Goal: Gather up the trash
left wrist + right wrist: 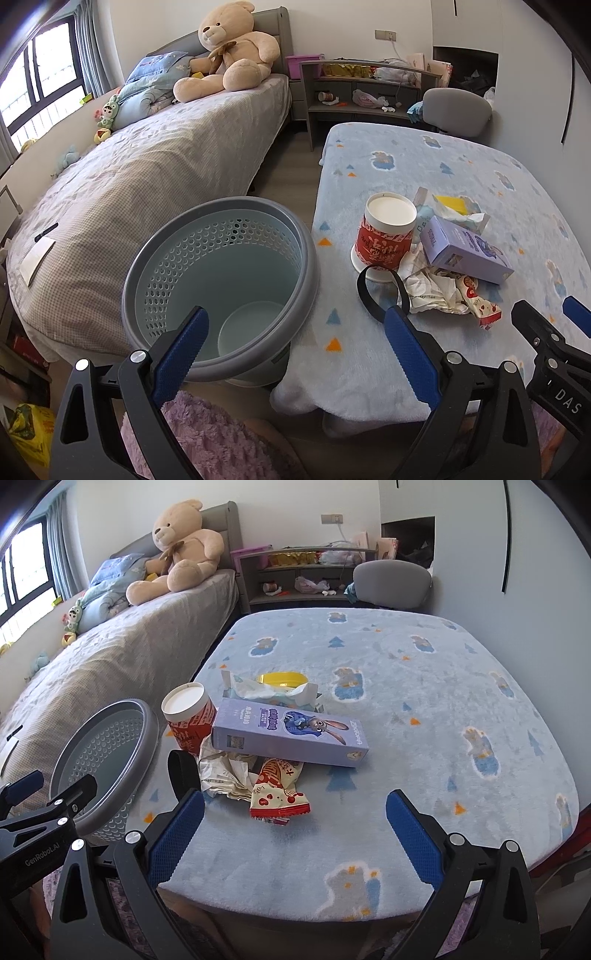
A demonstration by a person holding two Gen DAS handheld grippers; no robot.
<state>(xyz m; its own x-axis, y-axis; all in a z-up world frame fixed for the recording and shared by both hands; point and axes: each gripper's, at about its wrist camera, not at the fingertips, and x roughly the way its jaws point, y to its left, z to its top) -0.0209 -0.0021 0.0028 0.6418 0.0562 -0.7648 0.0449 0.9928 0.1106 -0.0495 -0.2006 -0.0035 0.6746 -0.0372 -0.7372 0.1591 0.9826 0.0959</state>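
Trash pile [273,746] on table | bin [221,288] beside | both jaws spread, empty

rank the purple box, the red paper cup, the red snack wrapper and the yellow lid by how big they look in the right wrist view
1. purple box, clearly the largest
2. red paper cup
3. red snack wrapper, close to the cup in apparent size and nearer the camera, so that order is unsure
4. yellow lid, smallest, though partly hidden behind the tissue pack
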